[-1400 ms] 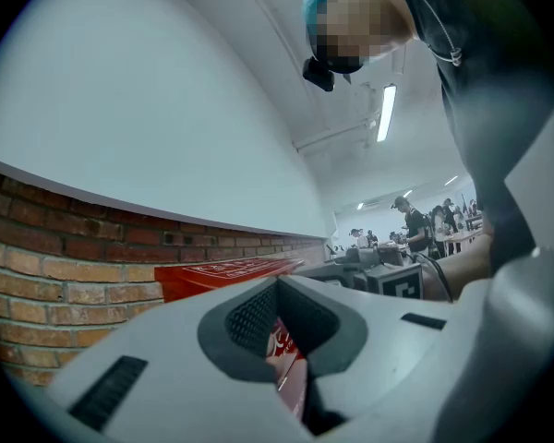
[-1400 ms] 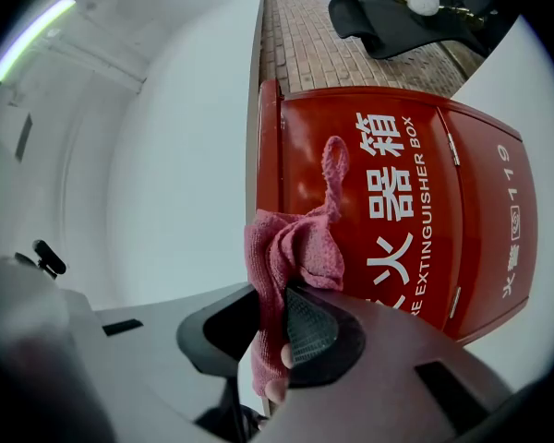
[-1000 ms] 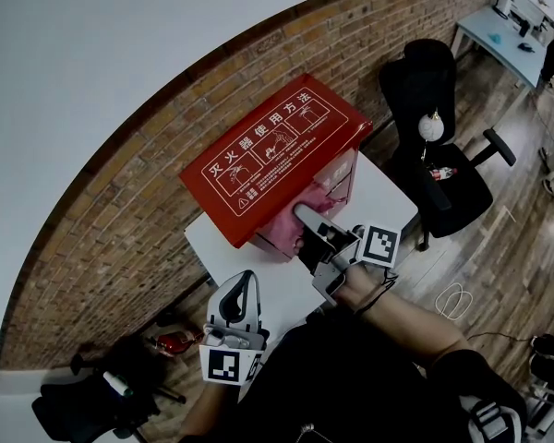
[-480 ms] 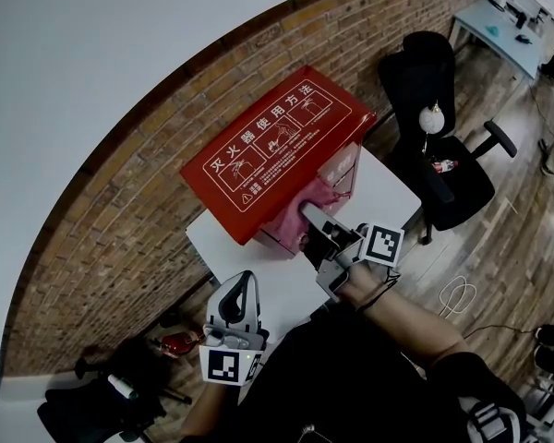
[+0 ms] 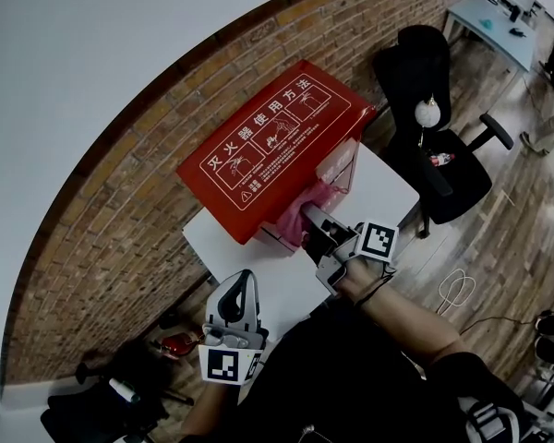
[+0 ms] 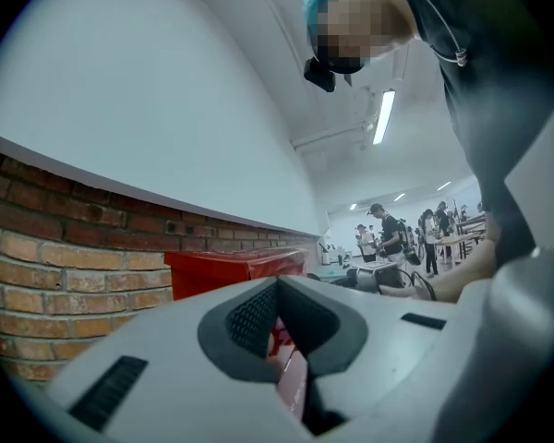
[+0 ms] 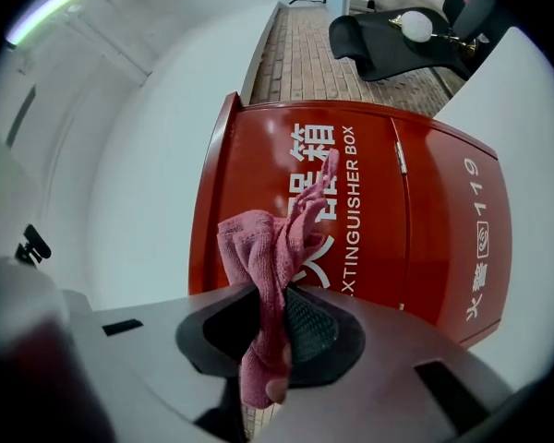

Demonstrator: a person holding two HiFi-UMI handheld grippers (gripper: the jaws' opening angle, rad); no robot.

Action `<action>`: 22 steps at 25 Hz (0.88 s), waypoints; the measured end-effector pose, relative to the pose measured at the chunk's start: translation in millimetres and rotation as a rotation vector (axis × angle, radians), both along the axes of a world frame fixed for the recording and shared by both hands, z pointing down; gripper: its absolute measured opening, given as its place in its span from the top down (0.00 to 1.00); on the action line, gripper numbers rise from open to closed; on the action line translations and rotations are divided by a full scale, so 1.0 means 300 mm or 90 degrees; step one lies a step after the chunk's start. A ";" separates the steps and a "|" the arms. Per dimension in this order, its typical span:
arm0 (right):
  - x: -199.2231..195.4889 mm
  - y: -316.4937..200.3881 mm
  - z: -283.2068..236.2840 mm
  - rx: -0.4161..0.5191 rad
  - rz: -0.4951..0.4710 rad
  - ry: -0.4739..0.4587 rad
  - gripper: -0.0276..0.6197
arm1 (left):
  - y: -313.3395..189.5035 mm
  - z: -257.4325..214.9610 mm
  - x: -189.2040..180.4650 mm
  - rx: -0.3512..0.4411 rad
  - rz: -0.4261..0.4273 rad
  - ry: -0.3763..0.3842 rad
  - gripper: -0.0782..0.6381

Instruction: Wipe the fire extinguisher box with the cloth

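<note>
My right hand-held gripper [image 7: 275, 319] is clamped on the pink cloth [image 7: 270, 247], with the red fire extinguisher box [image 7: 397, 220] straight ahead on the worktop [image 5: 388, 190], its long front face toward the jaws. My left hand-held gripper [image 5: 241, 289], closed on nothing, hangs well back.

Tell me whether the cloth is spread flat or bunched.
Bunched. The cloth hangs in crumpled folds, pinched between the shut jaws of the right gripper, in front of the red box.
</note>
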State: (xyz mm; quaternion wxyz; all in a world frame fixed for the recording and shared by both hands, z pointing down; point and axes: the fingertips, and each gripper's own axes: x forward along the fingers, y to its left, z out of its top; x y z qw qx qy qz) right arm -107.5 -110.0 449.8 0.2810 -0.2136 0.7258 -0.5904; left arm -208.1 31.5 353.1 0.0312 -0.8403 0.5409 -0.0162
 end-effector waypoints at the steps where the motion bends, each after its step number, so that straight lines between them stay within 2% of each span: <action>1: 0.000 -0.002 0.010 -0.003 0.002 0.002 0.84 | -0.001 0.003 0.000 -0.001 0.002 0.001 0.84; 22: 0.025 -0.019 0.252 -0.105 0.034 0.041 0.84 | -0.005 0.022 -0.019 -0.011 0.012 -0.003 0.84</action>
